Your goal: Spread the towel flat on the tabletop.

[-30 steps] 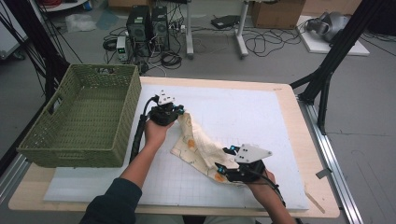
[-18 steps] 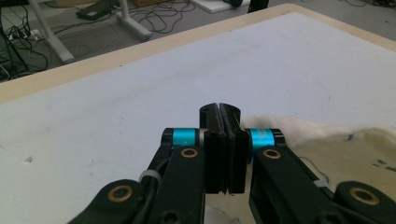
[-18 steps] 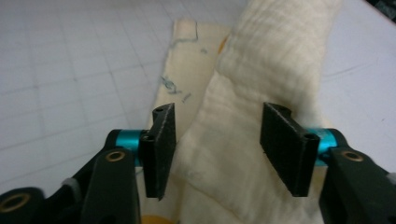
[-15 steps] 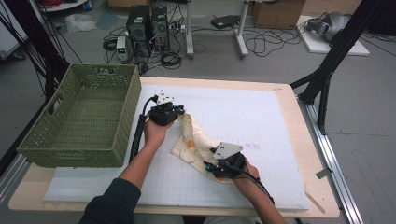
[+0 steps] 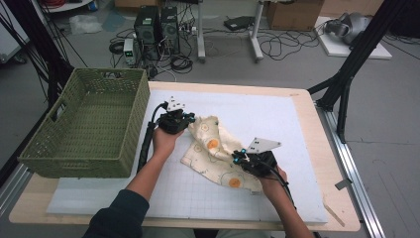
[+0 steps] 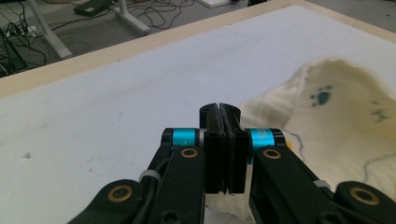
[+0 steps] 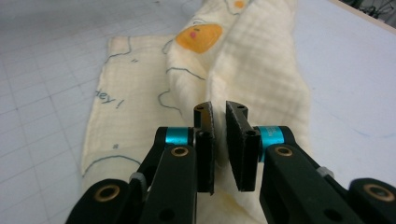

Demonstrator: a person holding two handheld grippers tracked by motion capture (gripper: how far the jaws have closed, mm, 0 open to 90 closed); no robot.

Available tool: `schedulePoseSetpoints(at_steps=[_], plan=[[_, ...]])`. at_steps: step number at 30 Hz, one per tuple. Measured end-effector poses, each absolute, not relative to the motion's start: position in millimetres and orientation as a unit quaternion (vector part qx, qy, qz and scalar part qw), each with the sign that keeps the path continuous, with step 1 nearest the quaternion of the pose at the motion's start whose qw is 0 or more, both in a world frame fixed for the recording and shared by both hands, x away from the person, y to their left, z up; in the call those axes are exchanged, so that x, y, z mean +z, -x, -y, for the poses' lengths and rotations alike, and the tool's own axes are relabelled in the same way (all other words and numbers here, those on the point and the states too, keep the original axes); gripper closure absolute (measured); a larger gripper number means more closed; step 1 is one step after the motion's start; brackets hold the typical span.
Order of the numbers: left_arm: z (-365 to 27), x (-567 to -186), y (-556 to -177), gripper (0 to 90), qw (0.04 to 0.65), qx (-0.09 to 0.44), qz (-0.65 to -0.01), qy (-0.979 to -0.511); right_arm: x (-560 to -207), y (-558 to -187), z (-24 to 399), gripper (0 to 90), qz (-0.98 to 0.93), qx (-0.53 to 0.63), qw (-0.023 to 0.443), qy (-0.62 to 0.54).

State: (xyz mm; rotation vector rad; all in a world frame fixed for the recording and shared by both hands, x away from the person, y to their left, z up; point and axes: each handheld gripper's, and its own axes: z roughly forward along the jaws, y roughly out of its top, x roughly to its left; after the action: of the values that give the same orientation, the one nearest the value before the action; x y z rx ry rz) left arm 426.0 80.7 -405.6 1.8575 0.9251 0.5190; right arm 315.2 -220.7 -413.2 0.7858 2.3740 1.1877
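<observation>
Pale wood shows round the rim of the tabletop [image 5: 317, 124], which carries a white gridded mat [image 5: 277, 119] over most of its surface. A green woven basket [image 5: 89, 129] sits at the left edge, reaching from the far corner most of the way toward the near one. Near the middle of the mat lies a cream cloth [image 5: 213, 148] printed with orange blobs, rumpled and folded over on itself. The left gripper [image 5: 190, 120] sits at the cloth's far-left end, jaws pressed tight together on its edge. The right gripper [image 5: 237, 159] is at the cloth's near-right end; its jaws have just been closing and now stand narrow, pinching a raised fold of the fabric
</observation>
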Motion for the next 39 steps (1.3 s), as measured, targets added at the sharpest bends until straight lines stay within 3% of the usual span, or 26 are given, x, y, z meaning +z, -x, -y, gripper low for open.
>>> schedulePoseSetpoints(at_steps=[3, 8, 10, 14, 18, 29, 30, 32, 35, 37, 39], plan=[[-79.4, -405.7, -425.4, 87.1, 0.48, 0.213, -0.376, -0.763, -410.0, -319.4, 228.8, 82.6, -0.837, 0.407, 0.209, -0.3], [-80.3, -404.8, -425.7, 55.5, 0.484, 0.206, -0.402, -0.749, -413.6, -335.2, 240.1, 82.4, -0.824, 0.38, 0.227, -0.354], [-83.1, -402.3, -424.3, 52.0, 0.482, 0.211, -0.401, -0.75, -415.3, -340.8, 247.6, 78.4, -0.812, 0.379, 0.231, -0.38], [-88.2, -398.3, -420.0, 47.8, 0.483, 0.189, -0.403, -0.754, -416.4, -348.8, 260.8, 82.3, -0.799, 0.369, 0.242, -0.407], [-88.6, -403.0, -408.6, 50.3, 0.488, 0.178, -0.39, -0.76, -417.3, -359.7, 264.4, 85.7, -0.8, 0.364, 0.246, -0.408], [-90.9, -423.6, -395.0, 52.4, 0.455, 0.13, -0.38, -0.795, -405.3, -405.1, 294.1, 85.0, -0.755, 0.29, 0.331, -0.486], [-89.0, -426.4, -394.1, 52.5, 0.454, 0.128, -0.378, -0.797, -406.2, -405.7, 297.6, 82.8, -0.75, 0.287, 0.331, -0.496], [-83.5, -430.8, -393.7, 52.8, 0.443, 0.125, -0.373, -0.806, -408.3, -404.7, 300.7, 68.8, -0.744, 0.287, 0.324, -0.509], [-73.7, -436.0, -392.8, 52.5, 0.429, 0.126, -0.36, -0.819, -407.2, -396.1, 301.6, 58.2, -0.743, 0.296, 0.332, -0.501], [-67.9, -440.4, -392.6, 53.6, 0.418, 0.125, -0.35, -0.829, -403.3, -390.3, 303.3, 55.6, -0.742, 0.312, 0.319, -0.5], [-63.3, -445.9, -392.0, 63.3, 0.405, 0.121, -0.334, -0.843, -399.1, -382.7, 302.8, 55.0, -0.744, 0.324, 0.321, -0.488]])
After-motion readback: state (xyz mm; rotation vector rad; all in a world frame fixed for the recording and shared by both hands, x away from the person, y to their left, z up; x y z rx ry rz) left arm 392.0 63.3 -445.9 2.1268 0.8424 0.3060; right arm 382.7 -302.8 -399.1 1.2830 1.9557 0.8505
